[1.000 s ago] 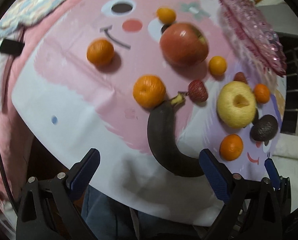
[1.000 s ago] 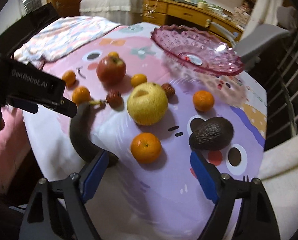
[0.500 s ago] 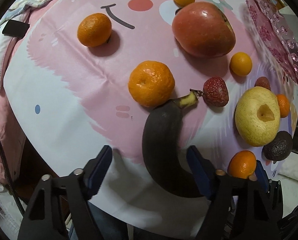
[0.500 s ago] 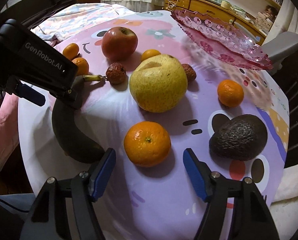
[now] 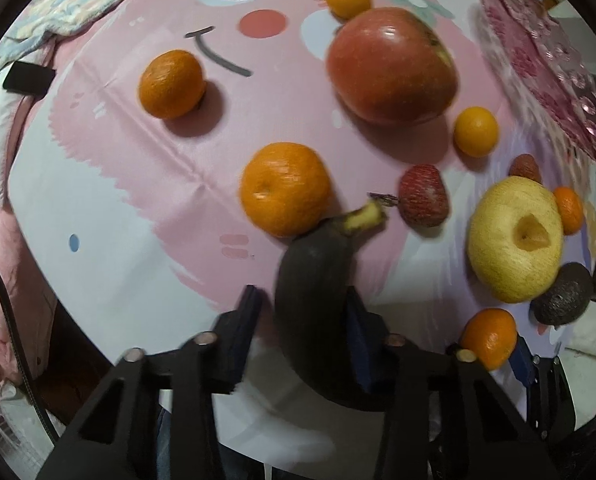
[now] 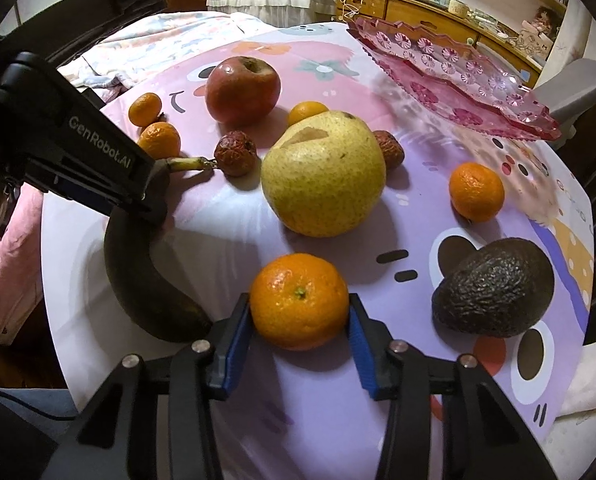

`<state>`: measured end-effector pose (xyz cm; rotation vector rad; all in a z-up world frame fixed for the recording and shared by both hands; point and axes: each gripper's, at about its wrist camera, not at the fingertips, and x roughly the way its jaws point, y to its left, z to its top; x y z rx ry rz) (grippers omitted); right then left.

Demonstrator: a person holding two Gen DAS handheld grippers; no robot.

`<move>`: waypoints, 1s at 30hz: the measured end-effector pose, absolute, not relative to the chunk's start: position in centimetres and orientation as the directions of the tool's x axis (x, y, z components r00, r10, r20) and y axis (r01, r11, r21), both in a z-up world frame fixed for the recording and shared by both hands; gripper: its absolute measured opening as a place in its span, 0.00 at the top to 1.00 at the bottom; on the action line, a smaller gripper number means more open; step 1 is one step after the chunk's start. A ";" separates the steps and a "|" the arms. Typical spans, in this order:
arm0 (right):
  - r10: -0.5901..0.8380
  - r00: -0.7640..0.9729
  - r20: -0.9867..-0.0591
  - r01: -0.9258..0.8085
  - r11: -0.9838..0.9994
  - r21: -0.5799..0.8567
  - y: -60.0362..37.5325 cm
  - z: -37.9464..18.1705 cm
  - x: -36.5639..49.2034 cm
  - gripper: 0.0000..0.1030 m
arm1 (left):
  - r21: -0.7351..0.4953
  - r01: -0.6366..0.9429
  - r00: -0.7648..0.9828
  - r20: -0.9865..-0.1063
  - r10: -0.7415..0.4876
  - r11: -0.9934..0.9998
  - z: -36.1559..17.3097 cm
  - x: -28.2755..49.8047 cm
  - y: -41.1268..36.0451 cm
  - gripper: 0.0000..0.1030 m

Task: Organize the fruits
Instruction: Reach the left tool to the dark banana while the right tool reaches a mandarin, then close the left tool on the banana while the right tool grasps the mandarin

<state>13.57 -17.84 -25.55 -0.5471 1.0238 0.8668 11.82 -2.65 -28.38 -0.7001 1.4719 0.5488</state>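
Warm indoor light falls from overhead, throwing soft shadows toward five o'clock of each fruit. Glare spots the red apple [image 5: 392, 66]. The left wrist view smears with motion blur; fisheye bending darkens every rim.

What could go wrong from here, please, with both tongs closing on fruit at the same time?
The left tongs straddle the blackened banana, which looks overripe; a hard squeeze may crush it. Its stem lies against a mandarin and by a small red fruit, so lifting may nudge them. The right tongs pinch a round orange that might slip.
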 end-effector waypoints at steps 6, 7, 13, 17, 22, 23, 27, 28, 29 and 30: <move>0.362 0.242 -0.900 -0.810 0.586 0.018 -18.0 -25.4 13.9 0.56 | -0.093 -0.694 0.044 -0.995 -0.088 0.714 -28.1 12.6 -2.8 0.71; 0.361 0.244 -0.900 -0.808 0.589 0.017 -18.1 -25.3 13.9 0.56 | -0.096 -0.688 0.048 -0.995 -0.088 0.719 -28.0 12.8 -2.8 0.71; 0.355 0.273 -0.894 -0.792 0.610 0.000 -18.2 -24.6 13.7 0.56 | -0.122 -0.560 0.146 -0.988 -0.048 0.820 -26.1 12.4 -4.7 0.71; 0.343 0.300 -0.890 -0.775 0.632 -0.017 -18.1 -23.9 13.2 0.56 | -0.174 -0.496 0.206 -0.975 -0.080 0.850 -24.9 11.5 -4.6 0.71; 0.320 0.363 -0.875 -0.721 0.691 -0.046 -17.6 -22.4 12.3 0.57 | -0.226 -0.390 0.305 -0.946 -0.107 0.893 -21.8 10.8 -2.8 0.71; 0.314 0.373 -0.873 -0.707 0.706 -0.048 -17.5 -22.0 12.2 0.57 | -0.235 -0.366 0.330 -0.938 -0.110 0.900 -21.0 11.2 -2.4 0.71; 0.278 0.430 -0.859 -0.636 0.768 -0.070 -16.7 -20.5 11.7 0.57 | -0.250 -0.257 0.399 -0.907 -0.133 0.934 -17.6 12.3 -1.1 0.71; 0.267 0.447 -0.854 -0.618 0.783 -0.079 -16.4 -20.0 11.6 0.57 | -0.251 -0.231 0.414 -0.900 -0.139 0.940 -16.7 12.6 -0.8 0.71; 0.254 0.465 -0.848 -0.597 0.797 -0.088 -16.1 -19.6 11.5 0.57 | -0.252 -0.201 0.430 -0.891 -0.145 0.947 -15.9 12.7 -0.4 0.71; 0.242 0.485 -0.840 -0.571 0.815 -0.095 -15.7 -19.0 11.5 0.57 | -0.251 -0.169 0.444 -0.883 -0.154 0.953 -14.9 12.6 0.3 0.71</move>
